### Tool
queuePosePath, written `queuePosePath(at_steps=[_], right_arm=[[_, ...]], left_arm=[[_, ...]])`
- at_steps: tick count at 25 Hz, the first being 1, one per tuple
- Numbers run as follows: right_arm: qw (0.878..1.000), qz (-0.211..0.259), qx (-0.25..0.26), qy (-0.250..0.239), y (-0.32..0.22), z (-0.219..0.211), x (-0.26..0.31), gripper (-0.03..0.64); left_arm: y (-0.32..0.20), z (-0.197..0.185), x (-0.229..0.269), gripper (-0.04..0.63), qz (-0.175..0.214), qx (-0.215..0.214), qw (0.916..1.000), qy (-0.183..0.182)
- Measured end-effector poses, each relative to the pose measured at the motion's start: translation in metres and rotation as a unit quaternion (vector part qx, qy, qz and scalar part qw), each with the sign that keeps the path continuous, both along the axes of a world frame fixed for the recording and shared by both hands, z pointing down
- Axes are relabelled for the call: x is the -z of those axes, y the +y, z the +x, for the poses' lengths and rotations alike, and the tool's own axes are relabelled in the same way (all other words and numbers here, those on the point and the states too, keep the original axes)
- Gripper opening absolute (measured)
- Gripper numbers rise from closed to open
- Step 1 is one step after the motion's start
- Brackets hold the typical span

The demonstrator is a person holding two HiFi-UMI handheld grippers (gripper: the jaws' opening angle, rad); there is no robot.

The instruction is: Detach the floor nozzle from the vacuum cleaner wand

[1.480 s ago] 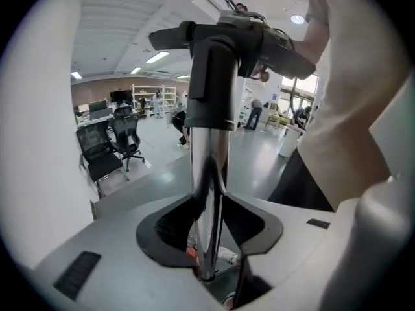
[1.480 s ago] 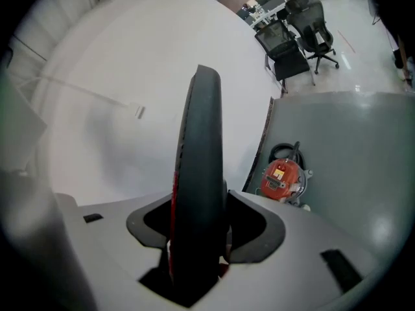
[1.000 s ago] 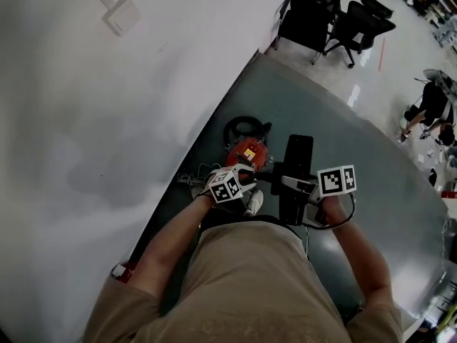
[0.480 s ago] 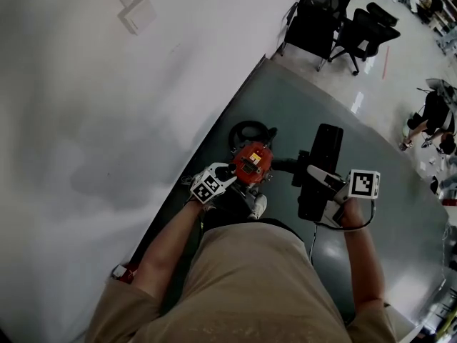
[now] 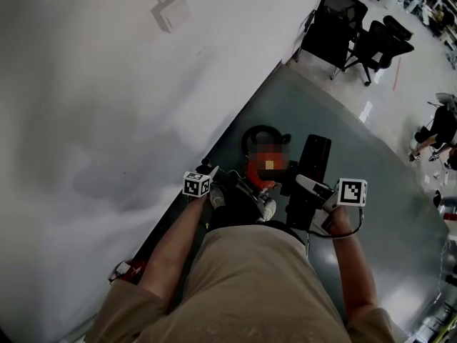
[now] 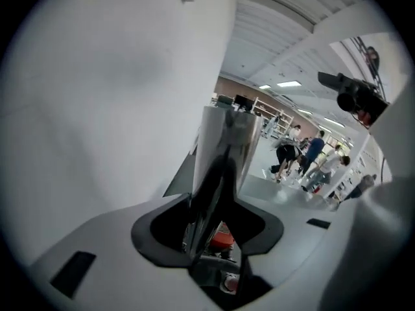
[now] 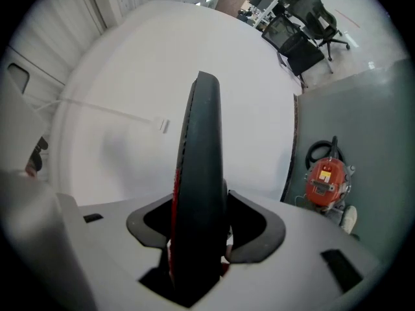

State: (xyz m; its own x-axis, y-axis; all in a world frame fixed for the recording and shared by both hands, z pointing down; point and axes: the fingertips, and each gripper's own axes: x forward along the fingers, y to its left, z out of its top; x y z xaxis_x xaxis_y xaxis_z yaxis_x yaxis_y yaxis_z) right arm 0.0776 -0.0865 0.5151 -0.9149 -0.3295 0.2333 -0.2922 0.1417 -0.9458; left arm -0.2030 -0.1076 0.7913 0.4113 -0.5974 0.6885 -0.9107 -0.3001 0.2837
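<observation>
My left gripper (image 6: 217, 196) is shut on the shiny metal wand (image 6: 227, 141), which runs up between the jaws to a free end. In the head view this gripper (image 5: 214, 181) sits left of the red vacuum body (image 5: 268, 166), which lies on the grey floor mat. My right gripper (image 7: 198, 238) is shut on the black floor nozzle (image 7: 201, 167), seen edge-on with a red strip along its left side. In the head view the nozzle (image 5: 310, 174) is held right of the vacuum body by the right gripper (image 5: 314, 188). Wand and nozzle are apart.
A black hose coil (image 5: 260, 136) lies behind the vacuum body (image 7: 326, 180). The white wall (image 5: 107, 120) with a small box (image 5: 170, 11) borders the mat on the left. Black office chairs (image 5: 335, 31) stand at the back. A white shoe (image 5: 265, 207) is near the vacuum. People stand far right.
My left gripper has swung left and rolled, carrying the wand away from the nozzle. My right gripper has moved right and lifted slightly with the nozzle. The gap between them has widened.
</observation>
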Motion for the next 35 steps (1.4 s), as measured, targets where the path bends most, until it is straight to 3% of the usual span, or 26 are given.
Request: queuePosePath(at_steps=[2, 4, 6, 9, 12, 14, 20, 23, 26, 28, 31, 33, 35], right_arm=[[1.0, -0.02, 0.002, -0.015, -0.002, -0.024, 0.001, 0.225], [0.999, -0.034, 0.008, -0.021, -0.008, -0.052, -0.001, 0.225], [0.999, -0.036, 0.02, -0.013, -0.012, -0.078, -0.003, 0.225], [0.999, -0.038, 0.034, -0.001, -0.014, -0.105, -0.003, 0.225], [0.998, -0.054, 0.037, 0.003, -0.017, -0.128, -0.007, 0.225], [0.997, -0.064, 0.038, 0.007, -0.019, -0.143, -0.013, 0.225], [0.995, -0.089, 0.036, 0.014, -0.019, -0.176, -0.031, 0.225], [0.994, -0.106, 0.034, 0.016, -0.017, -0.188, -0.042, 0.225], [0.992, -0.116, 0.032, 0.025, -0.016, -0.196, -0.054, 0.225], [0.992, -0.125, 0.027, 0.026, -0.015, -0.202, -0.062, 0.225], [0.991, -0.134, 0.021, 0.01, -0.012, -0.206, -0.072, 0.225], [0.988, -0.151, 0.016, -0.001, -0.005, -0.201, -0.08, 0.225], [0.987, -0.16, 0.021, 0.003, -0.004, -0.195, -0.091, 0.225]], left_arm=[[-0.003, -0.031, -0.006, 0.167, -0.013, 0.062, 0.997, 0.045], [-0.009, -0.066, -0.015, 0.201, -0.018, 0.135, 0.9847, 0.109], [-0.011, -0.097, -0.025, 0.224, -0.025, 0.188, 0.9705, 0.149], [-0.005, -0.132, -0.036, 0.239, -0.046, 0.236, 0.9528, 0.185], [-0.01, -0.164, -0.045, 0.307, -0.065, 0.291, 0.9224, 0.246], [-0.014, -0.181, -0.052, 0.323, -0.079, 0.302, 0.9137, 0.26], [-0.023, -0.208, -0.065, 0.376, -0.104, 0.278, 0.918, 0.263], [-0.027, -0.215, -0.067, 0.39, -0.107, 0.269, 0.9151, 0.281], [-0.029, -0.226, -0.074, 0.41, -0.117, 0.28, 0.9134, 0.271], [-0.024, -0.233, -0.083, 0.41, -0.135, 0.268, 0.923, 0.241], [-0.004, -0.234, -0.099, 0.411, -0.185, 0.192, 0.9521, 0.15], [0.006, -0.235, -0.101, 0.419, -0.202, 0.172, 0.9574, 0.114], [-0.003, -0.239, -0.085, 0.436, -0.168, 0.196, 0.9571, 0.133]])
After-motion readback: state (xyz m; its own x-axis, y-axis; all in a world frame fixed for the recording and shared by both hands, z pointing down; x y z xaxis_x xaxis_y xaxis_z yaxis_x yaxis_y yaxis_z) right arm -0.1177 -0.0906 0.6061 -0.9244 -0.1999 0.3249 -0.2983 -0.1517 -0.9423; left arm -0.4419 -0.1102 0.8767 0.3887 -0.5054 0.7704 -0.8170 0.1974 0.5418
